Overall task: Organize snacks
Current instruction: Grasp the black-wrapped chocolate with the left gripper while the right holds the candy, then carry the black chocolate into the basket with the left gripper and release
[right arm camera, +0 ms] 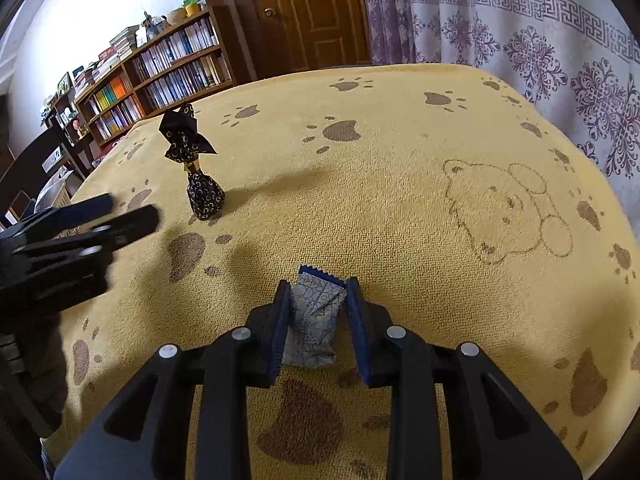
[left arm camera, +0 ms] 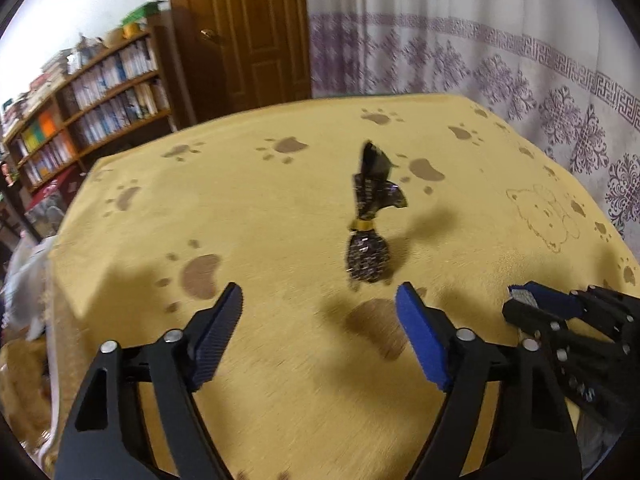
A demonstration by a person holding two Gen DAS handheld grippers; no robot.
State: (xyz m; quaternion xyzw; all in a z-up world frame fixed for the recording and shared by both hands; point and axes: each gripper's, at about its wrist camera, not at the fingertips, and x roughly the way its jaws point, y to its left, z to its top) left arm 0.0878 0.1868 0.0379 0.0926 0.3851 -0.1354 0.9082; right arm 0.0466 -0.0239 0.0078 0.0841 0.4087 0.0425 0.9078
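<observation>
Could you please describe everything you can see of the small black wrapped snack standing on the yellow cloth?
The black wrapped snack stands upright on the yellow paw-print cloth. Its shiny dark foil carries small pale crescent marks. A gold band cinches the neck above a rounded base, and the foil fans out in crumpled points on top. Nothing grips it: the left gripper is open just short of it, and the right gripper holds another sweet.
</observation>
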